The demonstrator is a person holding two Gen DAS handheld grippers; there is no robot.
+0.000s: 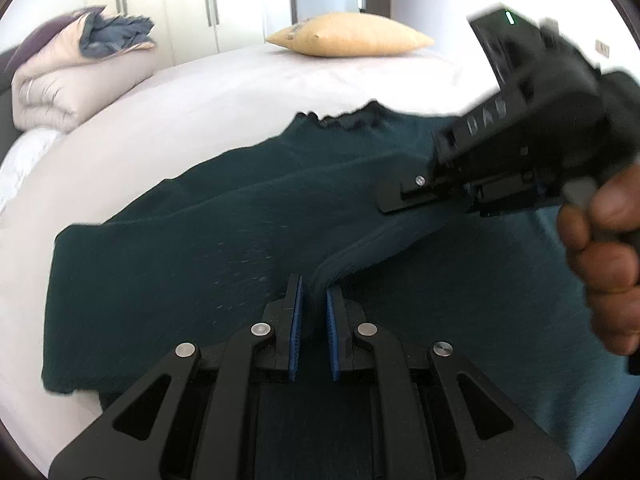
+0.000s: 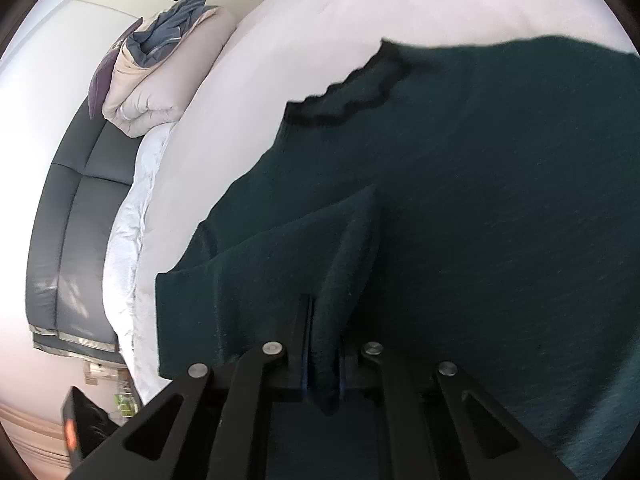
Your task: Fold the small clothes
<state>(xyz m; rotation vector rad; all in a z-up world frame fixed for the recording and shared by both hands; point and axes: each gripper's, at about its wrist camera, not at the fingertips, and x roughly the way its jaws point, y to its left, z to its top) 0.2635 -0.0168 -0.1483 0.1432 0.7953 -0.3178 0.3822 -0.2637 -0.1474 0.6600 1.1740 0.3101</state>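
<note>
A dark teal knit sweater (image 1: 192,256) with a scalloped neckline lies spread on the white bed (image 1: 224,92); it also fills the right wrist view (image 2: 480,184). My left gripper (image 1: 314,286) has its blue-padded fingers close together on a raised fold of the sweater's edge. My right gripper (image 2: 324,320) is shut on a bunched fold of the same sweater. In the left wrist view the right gripper's black body (image 1: 512,148) and the hand holding it hover over the sweater at right, lifting the same ridge of fabric.
A yellow pillow (image 1: 352,36) lies at the far end of the bed. A folded beige duvet with a blue-grey cloth on it (image 1: 76,72) sits at the left. A dark grey bench (image 2: 76,216) runs beside the bed. Wardrobe doors stand behind.
</note>
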